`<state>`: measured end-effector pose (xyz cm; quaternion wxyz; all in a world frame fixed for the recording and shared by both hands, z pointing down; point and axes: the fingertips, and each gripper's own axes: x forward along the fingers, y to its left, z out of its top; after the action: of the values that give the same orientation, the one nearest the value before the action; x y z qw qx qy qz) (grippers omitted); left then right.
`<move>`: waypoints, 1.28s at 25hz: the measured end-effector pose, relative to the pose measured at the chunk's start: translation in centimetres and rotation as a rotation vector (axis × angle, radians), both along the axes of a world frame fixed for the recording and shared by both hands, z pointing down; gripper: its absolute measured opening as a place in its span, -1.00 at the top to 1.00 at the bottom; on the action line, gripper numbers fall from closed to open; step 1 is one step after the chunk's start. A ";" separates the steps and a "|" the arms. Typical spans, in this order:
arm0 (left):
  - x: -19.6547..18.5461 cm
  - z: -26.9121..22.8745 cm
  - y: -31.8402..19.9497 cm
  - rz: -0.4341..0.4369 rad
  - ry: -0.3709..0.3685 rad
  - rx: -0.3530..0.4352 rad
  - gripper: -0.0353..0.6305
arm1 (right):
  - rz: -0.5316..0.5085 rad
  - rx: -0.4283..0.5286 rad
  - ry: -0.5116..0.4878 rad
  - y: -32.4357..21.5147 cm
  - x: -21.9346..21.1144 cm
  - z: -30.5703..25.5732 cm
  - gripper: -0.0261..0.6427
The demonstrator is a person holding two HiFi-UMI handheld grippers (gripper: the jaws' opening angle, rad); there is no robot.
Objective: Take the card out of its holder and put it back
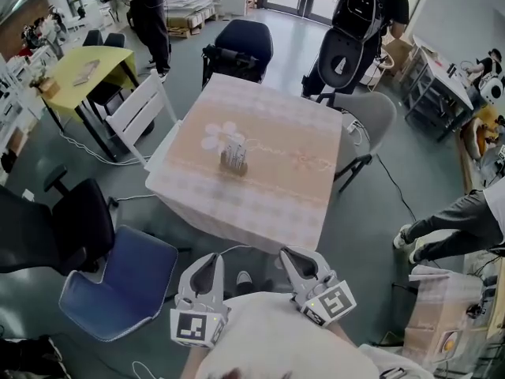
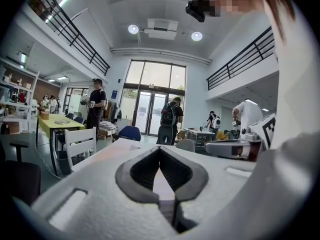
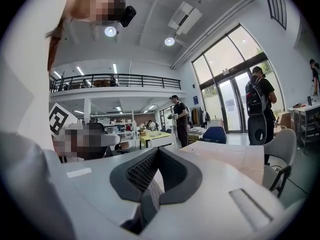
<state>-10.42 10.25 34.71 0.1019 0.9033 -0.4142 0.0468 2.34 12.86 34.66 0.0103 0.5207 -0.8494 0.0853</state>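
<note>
A small card holder (image 1: 234, 158) with pale cards upright in it stands near the middle of a square table (image 1: 260, 204) under a pink and white cloth. Both grippers are low in the head view, close to my body and short of the table's near edge. My left gripper (image 1: 207, 260) has its jaws together with nothing between them, and its own view (image 2: 160, 149) shows the same. My right gripper (image 1: 289, 255) is also shut and empty, with the tips meeting in its own view (image 3: 159, 151). Neither gripper view shows the holder.
A blue chair (image 1: 118, 279) and a black office chair (image 1: 55, 227) stand at the near left. A white chair (image 1: 142, 109), a dark blue chair (image 1: 245, 42) and a grey chair (image 1: 367, 121) ring the table. People stand beyond, by a yellow table (image 1: 87, 65).
</note>
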 end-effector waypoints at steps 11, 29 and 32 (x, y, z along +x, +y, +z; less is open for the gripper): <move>-1.1 1.0 -1.1 0.026 0.003 -0.026 0.89 | 0.004 -0.016 0.004 -0.4 -1.6 0.4 0.93; -1.9 2.3 -4.4 -0.033 0.023 -0.077 0.89 | -0.153 -0.084 0.013 -4.5 -3.5 1.9 0.93; -0.7 2.6 -5.5 -0.039 0.030 -0.093 0.89 | -0.151 -0.101 -0.001 -5.8 -2.2 2.2 0.93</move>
<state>-11.13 4.78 37.28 0.1509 0.8900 -0.4274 0.0503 0.11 7.06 36.90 0.0426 0.4540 -0.8809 0.1271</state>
